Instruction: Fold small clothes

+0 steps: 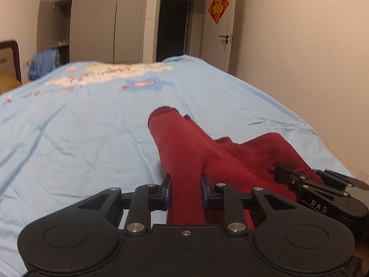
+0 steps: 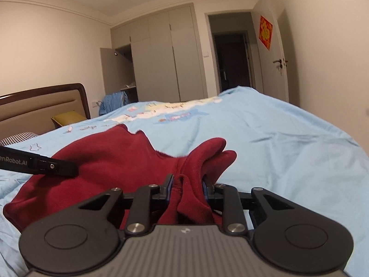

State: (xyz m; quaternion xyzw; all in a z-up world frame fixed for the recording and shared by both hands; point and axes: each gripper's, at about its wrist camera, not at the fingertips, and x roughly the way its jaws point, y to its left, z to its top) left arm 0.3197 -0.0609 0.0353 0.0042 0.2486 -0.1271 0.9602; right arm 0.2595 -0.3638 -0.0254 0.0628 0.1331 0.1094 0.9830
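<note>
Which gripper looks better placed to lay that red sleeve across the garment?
Probably the left gripper: it is shut on the sleeve, which points out over the bed. The right gripper pinches bunched cloth instead.

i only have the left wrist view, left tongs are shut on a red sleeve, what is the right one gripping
Observer: The right tongs are shut on a bunched fold of the same red garment.
Operator: where's the rest of it
Observer: Its body lies spread on the blue sheet, left of the right tongs and under the tip of the left tongs.
Operator: anything else on the bed on that side
Observer: Yes, a checked pillow and a yellow one lie by the headboard.
</note>
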